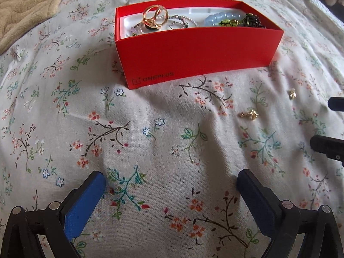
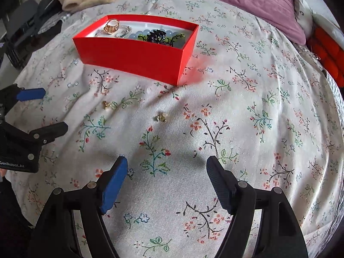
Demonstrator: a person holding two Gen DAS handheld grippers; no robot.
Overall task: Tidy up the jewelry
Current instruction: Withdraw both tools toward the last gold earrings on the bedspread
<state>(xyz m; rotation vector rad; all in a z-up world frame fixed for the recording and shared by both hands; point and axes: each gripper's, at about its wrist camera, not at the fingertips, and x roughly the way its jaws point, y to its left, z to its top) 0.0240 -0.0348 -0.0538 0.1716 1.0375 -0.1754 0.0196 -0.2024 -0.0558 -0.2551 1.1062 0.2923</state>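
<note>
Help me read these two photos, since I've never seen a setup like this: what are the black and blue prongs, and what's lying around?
They are hand-held tongs, one per hand, each carrying a camera looking along its fingers. One picture comes from the left tongs, the other from the right tongs. Both are open and hold nothing. On the floral bedsheet stands a red box already holding rings and beads. Two small gold pieces lie loose on the sheet in front of it.

The red box (image 1: 193, 51) reads "ONEPLUS"; left gripper (image 2: 53, 111) body, "GenRobot.AI".
</note>
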